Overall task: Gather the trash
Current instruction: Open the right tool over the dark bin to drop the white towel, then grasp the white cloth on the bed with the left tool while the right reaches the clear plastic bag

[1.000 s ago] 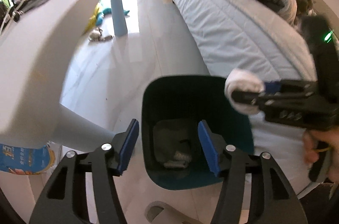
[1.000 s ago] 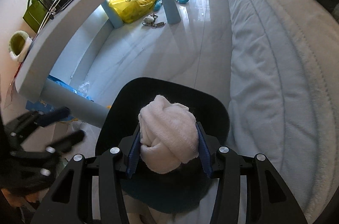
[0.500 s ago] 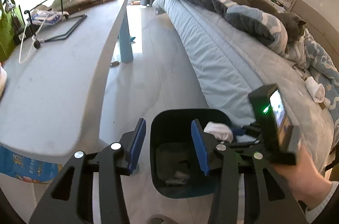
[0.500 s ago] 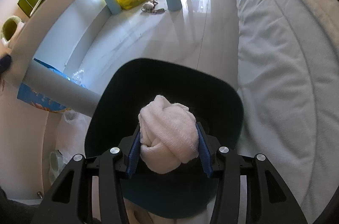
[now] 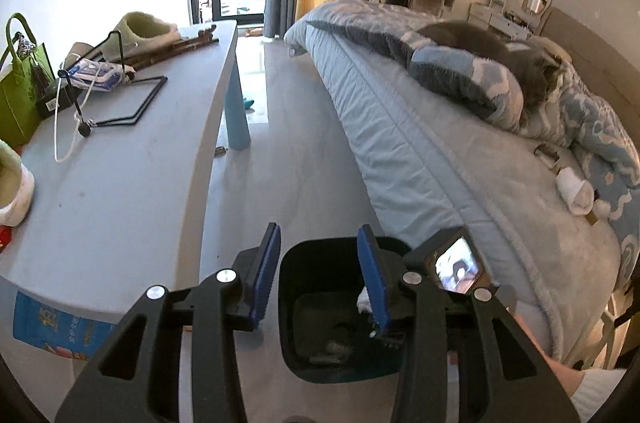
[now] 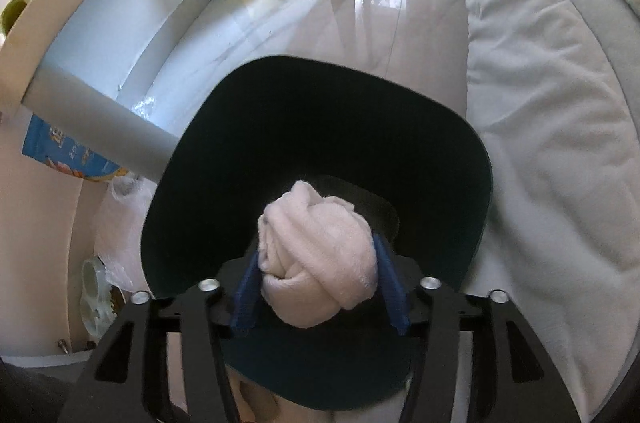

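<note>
The balled white cloth (image 6: 316, 255) hangs right above the mouth of the dark bin (image 6: 224, 127), between the blue fingers (image 6: 390, 291) of the right gripper (image 6: 318, 293). They have just been opening and look to have let go, which suits a drop straight in. The left gripper (image 5: 318, 275) hovers above the bin with its fingers part-open on nothing, clear of the drop. Beyond the bin, more rolled white cloth (image 5: 574, 191) lies on the bed (image 5: 420, 159). The bin's bottom is too dark to read, and the desk (image 5: 120, 163) hides the floor beside it.
</note>
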Demonstrator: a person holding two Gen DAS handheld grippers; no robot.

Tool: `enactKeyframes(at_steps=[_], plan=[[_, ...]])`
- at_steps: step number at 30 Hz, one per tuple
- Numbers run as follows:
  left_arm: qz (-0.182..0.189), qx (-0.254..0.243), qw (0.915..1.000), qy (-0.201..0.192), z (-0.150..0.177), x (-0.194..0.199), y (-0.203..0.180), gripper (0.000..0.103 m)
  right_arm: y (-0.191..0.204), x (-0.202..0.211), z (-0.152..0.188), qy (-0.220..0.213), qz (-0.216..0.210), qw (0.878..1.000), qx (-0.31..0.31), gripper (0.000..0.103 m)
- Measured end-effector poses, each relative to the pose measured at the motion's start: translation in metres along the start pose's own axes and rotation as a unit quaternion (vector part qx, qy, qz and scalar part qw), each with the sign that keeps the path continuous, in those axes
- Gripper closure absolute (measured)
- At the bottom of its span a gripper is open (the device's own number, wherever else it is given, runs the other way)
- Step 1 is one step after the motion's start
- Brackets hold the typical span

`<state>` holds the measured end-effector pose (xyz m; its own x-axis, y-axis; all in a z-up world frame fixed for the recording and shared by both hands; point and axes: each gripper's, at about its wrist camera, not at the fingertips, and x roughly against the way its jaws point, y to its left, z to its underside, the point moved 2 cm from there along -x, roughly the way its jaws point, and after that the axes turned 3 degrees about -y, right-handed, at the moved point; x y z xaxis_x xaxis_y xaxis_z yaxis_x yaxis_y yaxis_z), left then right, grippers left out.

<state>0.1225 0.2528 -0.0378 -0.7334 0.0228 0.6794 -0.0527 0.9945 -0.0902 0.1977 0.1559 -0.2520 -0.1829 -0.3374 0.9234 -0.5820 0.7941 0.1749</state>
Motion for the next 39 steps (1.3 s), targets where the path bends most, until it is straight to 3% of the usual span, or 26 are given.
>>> enactKeyframes(at_steps=[4, 11, 19, 29, 39], plan=[[0.000, 0.009, 0.9998, -0.016, -0.008, 0.010, 0.002, 0.060, -0.003, 0.008, 0.002, -0.006, -0.004, 1.000, -0.002, 0.036], [-0.007, 0.005, 0.9990, -0.043, -0.022, 0.026, -0.003, 0.059, 0.007, 0.042, -0.002, -0.045, -0.020, 0.999, 0.010, 0.035], [-0.013, -0.010, 0.9974, -0.070, -0.034, 0.039, -0.024, 0.046, 0.002, 0.108, -0.008, -0.119, -0.020, 0.992, 0.028, 0.035], [0.014, -0.022, 0.9955, -0.091, -0.046, 0.039, -0.074, 0.028, -0.054, 0.193, 0.005, -0.215, 0.023, 0.976, 0.011, 0.027], [0.041, -0.030, 0.9949, -0.087, -0.046, 0.015, -0.128, 0.021, -0.109, 0.239, 0.030, -0.250, 0.066, 0.966, -0.012, 0.022]])
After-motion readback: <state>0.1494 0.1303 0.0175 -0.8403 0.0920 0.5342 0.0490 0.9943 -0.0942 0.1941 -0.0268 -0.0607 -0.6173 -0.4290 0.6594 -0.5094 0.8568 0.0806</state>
